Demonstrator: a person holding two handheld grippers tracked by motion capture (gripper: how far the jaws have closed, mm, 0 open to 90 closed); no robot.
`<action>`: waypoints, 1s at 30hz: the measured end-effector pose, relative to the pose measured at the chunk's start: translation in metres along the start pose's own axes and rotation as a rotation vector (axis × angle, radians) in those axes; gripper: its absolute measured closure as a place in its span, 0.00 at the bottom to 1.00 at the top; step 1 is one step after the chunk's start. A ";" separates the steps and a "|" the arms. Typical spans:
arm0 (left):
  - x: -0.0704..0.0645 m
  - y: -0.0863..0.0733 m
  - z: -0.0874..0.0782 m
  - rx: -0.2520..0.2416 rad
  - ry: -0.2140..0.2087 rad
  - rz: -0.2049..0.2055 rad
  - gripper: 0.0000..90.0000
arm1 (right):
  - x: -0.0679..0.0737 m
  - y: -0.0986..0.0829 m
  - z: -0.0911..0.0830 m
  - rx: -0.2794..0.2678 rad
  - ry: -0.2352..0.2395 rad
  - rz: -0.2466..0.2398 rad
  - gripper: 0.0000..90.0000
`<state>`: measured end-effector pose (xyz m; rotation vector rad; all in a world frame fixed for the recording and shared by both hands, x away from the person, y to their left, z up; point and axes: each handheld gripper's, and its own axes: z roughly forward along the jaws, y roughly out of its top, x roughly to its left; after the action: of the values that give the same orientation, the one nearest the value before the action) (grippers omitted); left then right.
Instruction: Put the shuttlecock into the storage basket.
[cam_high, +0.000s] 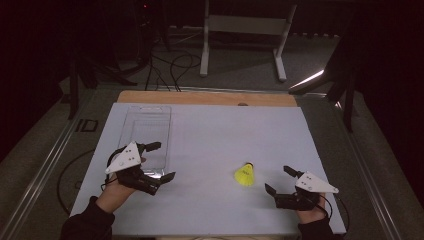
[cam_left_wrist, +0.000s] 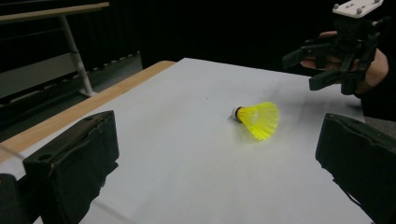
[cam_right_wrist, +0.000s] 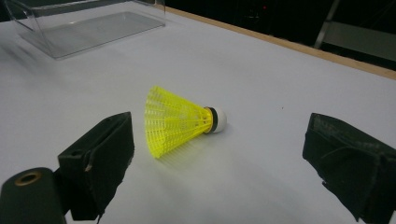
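Observation:
A yellow shuttlecock (cam_high: 244, 174) lies on its side on the white table top (cam_high: 215, 135), its white cork tip pointing away from me. My right gripper (cam_high: 279, 180) hovers open just right of it, jaws aimed at it; in the right gripper view the shuttlecock (cam_right_wrist: 180, 120) lies ahead between the spread jaws, untouched. My left gripper (cam_high: 162, 161) is open at the table's left, over the near end of a clear plastic box (cam_high: 145, 135). The left gripper view has the shuttlecock (cam_left_wrist: 259, 119) farther off, with the other gripper (cam_left_wrist: 310, 70) beyond it.
The clear box (cam_right_wrist: 88, 28) stands at the left rear of the table. A wooden edge (cam_high: 205, 97) runs along the far side. Beyond it are a white stand (cam_high: 245, 30) and cables on the floor. Dark surroundings ring the table.

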<state>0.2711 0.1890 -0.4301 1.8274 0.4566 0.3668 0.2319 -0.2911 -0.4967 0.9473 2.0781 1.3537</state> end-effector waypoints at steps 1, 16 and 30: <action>0.000 0.000 0.000 0.000 0.000 0.000 0.00 | 0.000 0.000 0.000 0.000 0.000 0.000 0.10; -0.006 0.021 0.032 0.037 -0.077 0.042 0.00 | 0.000 0.000 0.001 0.004 0.005 0.002 0.10; -0.014 0.031 0.061 0.153 -0.162 0.022 0.00 | 0.000 0.000 0.001 0.010 0.010 0.005 0.10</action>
<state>0.2914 0.1227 -0.4183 1.9944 0.3599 0.2010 0.2324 -0.2905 -0.4974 0.9518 2.0930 1.3548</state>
